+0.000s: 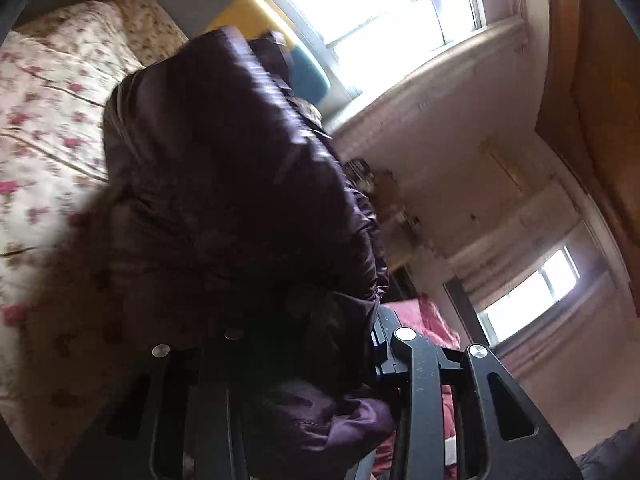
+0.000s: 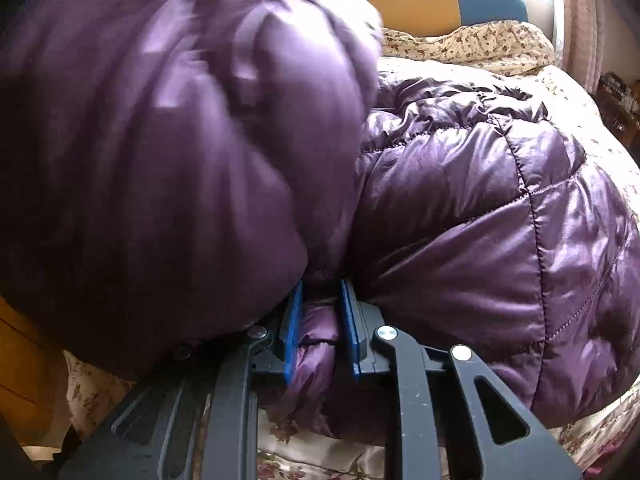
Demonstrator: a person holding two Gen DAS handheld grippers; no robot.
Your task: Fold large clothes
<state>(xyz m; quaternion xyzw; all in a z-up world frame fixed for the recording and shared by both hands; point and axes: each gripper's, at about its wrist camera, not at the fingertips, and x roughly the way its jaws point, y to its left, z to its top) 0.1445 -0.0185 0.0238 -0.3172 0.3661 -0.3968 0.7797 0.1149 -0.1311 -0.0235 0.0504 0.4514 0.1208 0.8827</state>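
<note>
On floral bed point(image 2: 500, 44): right claw point(image 2: 320, 332) clamps purple jacket point(image 2: 480, 208) edge; left claw point(image 1: 320, 380) grips lifted fold.

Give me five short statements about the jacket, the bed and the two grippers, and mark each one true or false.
1. The jacket is purple and quilted. True.
2. The right gripper is empty. False: its blue pads pinch a fold of the jacket.
3. The jacket lies on a floral bedspread. True.
4. The left gripper holds a red towel. False: purple jacket cloth sits between its fingers and hangs in front of its camera.
5. The room has no window. False: the left wrist view shows a bright window behind the bed.
</note>
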